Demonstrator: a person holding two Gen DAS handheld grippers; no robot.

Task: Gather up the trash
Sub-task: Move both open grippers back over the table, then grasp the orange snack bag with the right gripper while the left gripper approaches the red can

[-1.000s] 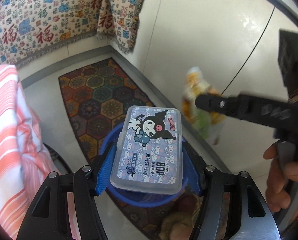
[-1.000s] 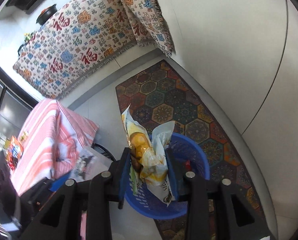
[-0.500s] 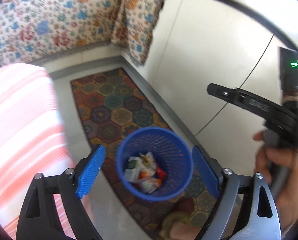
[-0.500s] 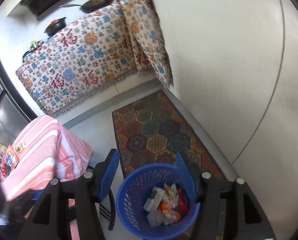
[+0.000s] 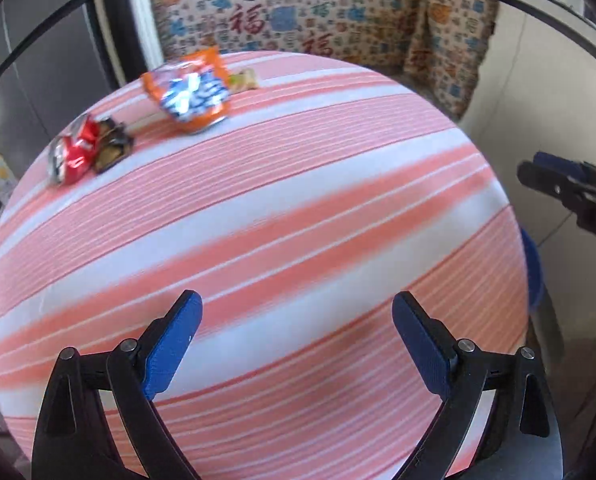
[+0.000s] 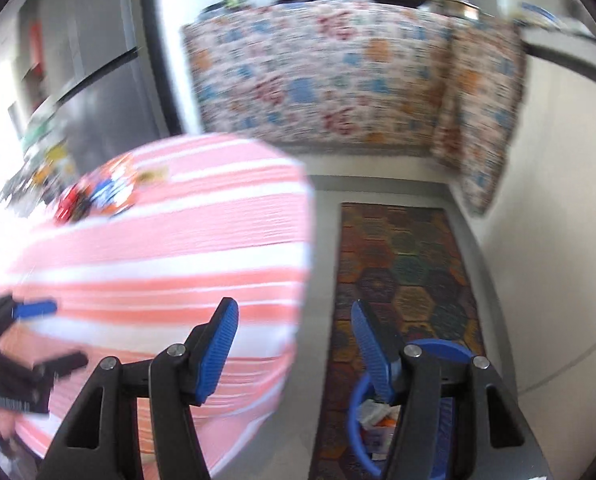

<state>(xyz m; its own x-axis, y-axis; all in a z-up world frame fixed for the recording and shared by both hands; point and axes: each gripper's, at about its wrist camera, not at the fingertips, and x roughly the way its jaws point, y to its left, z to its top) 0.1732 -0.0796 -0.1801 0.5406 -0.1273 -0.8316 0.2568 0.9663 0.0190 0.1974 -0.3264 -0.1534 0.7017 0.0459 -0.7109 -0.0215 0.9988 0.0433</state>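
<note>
Pink-striped cloth covers your desk (image 5: 298,208); remaining snack wrappers (image 5: 194,88) lie at its far edge. Both the left hand-held gripper (image 5: 296,340) and right hand-held gripper (image 6: 294,344) gape empty, ready for grabbing; blue bin (image 6: 358,432) waits on the floor.

Tablecloth (image 5: 282,216) woven cloth, matt; snack wrappers (image 5: 192,92) glossy foil/plastic; basket (image 6: 356,420) blue plastic; gripper pads (image 5: 172,344) ribbed.

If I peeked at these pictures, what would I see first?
The big pink-and-white striped tablecloth fills the left view, with a shiny orange snack bag and crumpled red wrapper at its far left corner. In the right view, a blue bin with trash inside stands on the floor beside the table.
</note>
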